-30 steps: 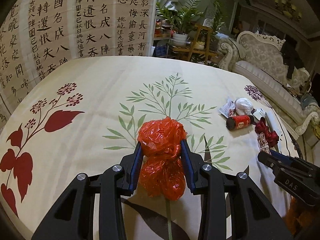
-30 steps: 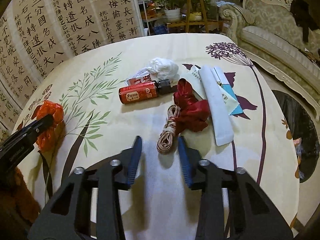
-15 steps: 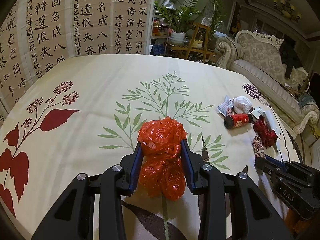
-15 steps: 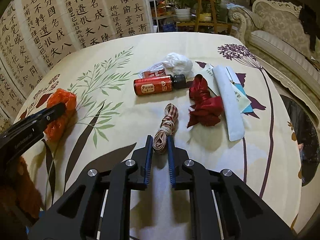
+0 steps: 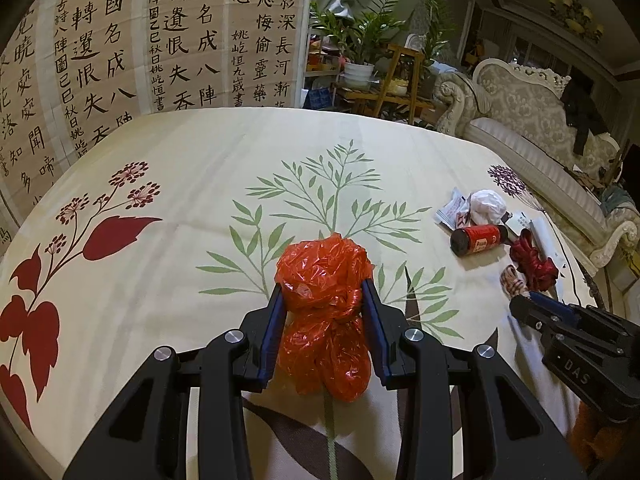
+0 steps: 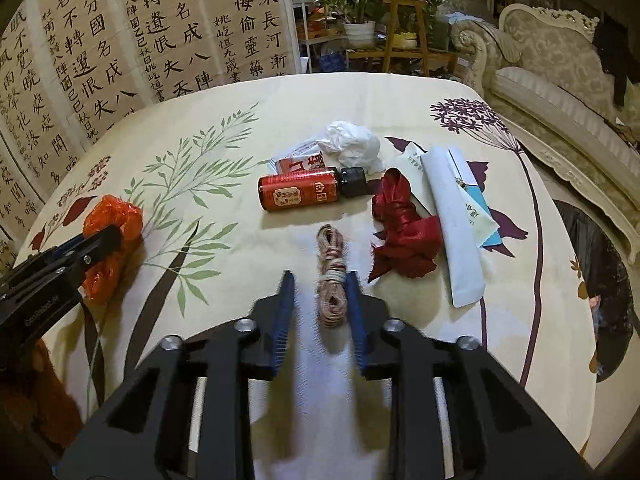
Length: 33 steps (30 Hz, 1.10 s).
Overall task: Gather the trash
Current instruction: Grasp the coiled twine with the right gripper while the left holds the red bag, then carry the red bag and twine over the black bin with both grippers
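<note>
My left gripper (image 5: 323, 292) is shut on a crumpled orange-red plastic bag (image 5: 324, 280), held just above the floral tablecloth (image 5: 200, 200); the bag also shows in the right wrist view (image 6: 114, 216). My right gripper (image 6: 320, 280) is open, its jaws on either side of a small coil of tan string (image 6: 331, 280) lying on the cloth. Beyond the string lie a red bottle with a black cap (image 6: 304, 192), a red ribbon bundle (image 6: 400, 232), a crumpled white tissue (image 6: 352, 144) and a red-white wrapper (image 6: 300, 160).
A long white paper sleeve with blue cards (image 6: 456, 216) lies right of the ribbon. A calligraphy screen (image 5: 120, 40) stands behind the table, plants on a wooden stand (image 5: 372, 64) and an ornate sofa (image 5: 532, 120) to the right. The table edge (image 6: 560, 280) curves at right.
My right gripper went from open to nearly shut while moving toward the string, then opened again with its jaws around the coil. The left gripper kept holding the orange bag, almost still.
</note>
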Tool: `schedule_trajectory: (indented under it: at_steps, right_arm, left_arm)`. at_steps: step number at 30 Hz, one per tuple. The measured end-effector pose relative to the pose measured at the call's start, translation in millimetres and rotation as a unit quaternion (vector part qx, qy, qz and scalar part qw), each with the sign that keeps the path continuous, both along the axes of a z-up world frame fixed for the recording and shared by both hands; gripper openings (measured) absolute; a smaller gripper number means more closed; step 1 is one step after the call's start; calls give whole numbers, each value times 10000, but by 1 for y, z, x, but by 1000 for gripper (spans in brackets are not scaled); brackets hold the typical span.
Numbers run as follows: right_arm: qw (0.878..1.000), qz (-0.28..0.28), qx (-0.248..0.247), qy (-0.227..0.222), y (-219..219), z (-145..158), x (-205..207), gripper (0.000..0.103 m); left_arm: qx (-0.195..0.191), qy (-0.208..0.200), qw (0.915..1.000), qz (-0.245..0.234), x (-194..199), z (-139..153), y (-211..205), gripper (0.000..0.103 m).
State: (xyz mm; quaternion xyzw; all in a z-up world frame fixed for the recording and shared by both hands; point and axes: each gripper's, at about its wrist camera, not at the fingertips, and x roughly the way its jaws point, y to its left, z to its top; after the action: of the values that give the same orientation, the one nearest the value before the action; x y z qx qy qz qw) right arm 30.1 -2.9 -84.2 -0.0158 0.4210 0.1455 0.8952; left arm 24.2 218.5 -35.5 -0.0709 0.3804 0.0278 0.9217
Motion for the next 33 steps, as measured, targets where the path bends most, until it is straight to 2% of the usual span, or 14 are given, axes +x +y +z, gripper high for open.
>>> schedule_trajectory:
  at_steps: [9,18,26,33]
  right_arm:
    - [9990,-146,17,-412,-24,16,-18,13]
    - [9932,-874,110,-757,-94,34,-33,13]
    - [9791,-1788,19,-973,-172,39,-42,13]
    - [9670,-2312,-46,-1072,-224,35,-44,13]
  left_arm:
    - [-13,-147,9997,-181,-8,8,-25,38]
    - [-115,-420,9964,-726,-13,26,-82,38]
    - [-179,-531,9877,-1460,-4,33,-153,38]
    - [-152,-563,9773,-2035,7,33,-217,38]
